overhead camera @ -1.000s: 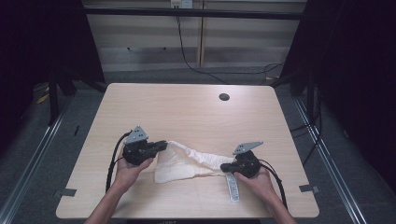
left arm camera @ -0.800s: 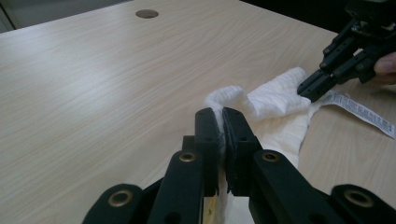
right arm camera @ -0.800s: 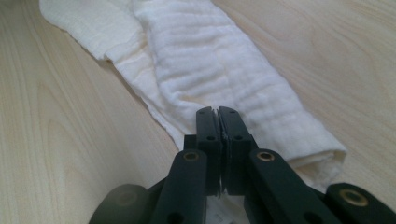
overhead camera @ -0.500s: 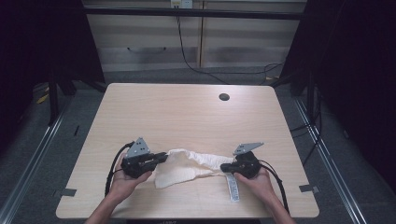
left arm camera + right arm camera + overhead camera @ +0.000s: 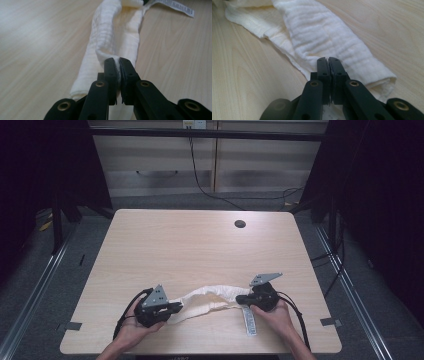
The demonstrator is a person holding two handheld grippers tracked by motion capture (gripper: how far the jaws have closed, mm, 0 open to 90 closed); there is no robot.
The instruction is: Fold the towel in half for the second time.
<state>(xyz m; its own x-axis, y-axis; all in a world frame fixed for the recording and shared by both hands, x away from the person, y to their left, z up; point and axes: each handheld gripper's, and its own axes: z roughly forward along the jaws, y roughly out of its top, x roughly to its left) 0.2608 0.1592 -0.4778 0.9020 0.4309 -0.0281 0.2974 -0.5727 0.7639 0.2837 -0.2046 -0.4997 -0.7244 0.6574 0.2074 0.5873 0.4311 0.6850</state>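
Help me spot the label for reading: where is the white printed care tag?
In the high view the white printed care tag lies flat on the light wooden table, near its front edge, beside the right gripper.

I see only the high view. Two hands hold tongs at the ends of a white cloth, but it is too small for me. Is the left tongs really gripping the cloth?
Observer: Yes. In the left gripper view the left tongs are shut on a pinched fold of the white cloth; fabric shows between the jaws.
Operator: And the right one, does it grip too?
Observer: The right tongs are shut at the cloth's edge, where the folded layers end in a rounded corner.
Operator: What is the white strip near the right hand?
Observer: A sewn-in care label with small print, lying flat on the table.
Operator: Is the cloth flat?
Observer: No, it is rolled lengthwise into a loose, ribbed tube.
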